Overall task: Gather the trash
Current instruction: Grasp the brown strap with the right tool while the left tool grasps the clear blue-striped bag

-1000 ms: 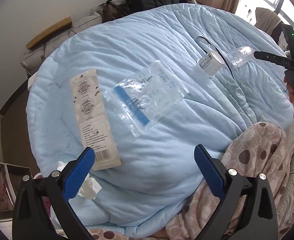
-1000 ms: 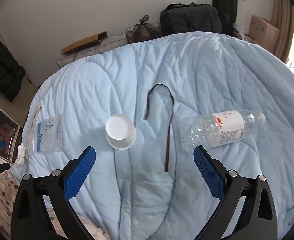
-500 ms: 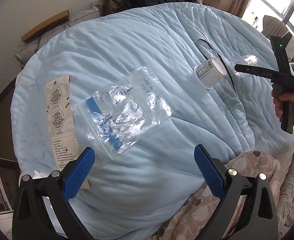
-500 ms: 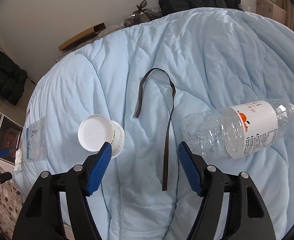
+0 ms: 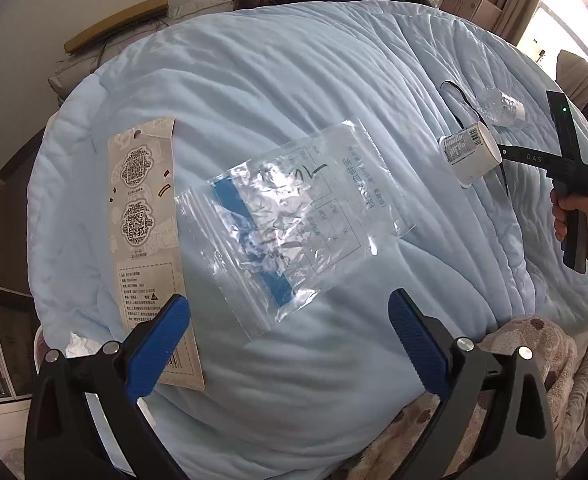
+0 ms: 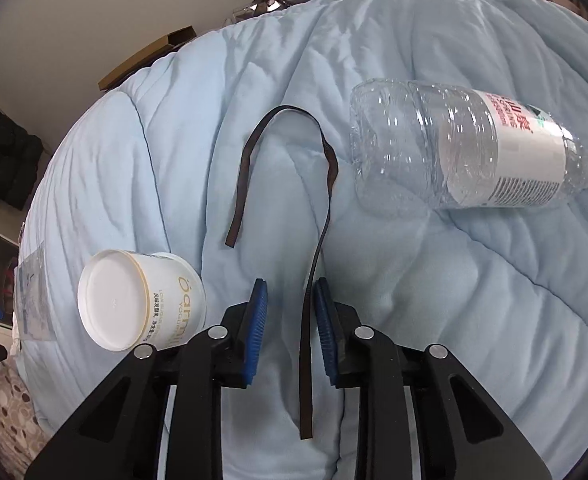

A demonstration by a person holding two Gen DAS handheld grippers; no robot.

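The right claw [image 6: 288,308] has just been closing around the dark strap [image 6: 306,340] lying on the bed [image 6: 454,320], pads near it but not yet pinching. Next: finish the squeeze and lift. The left claw [image 5: 290,316], spread wide, hangs over the plastic bag [image 5: 290,216]. Left of the right claw lies a yogurt cup [image 6: 138,300]; its inside is hidden. Ahead to the right, the bottle [image 6: 466,148] looks empty.
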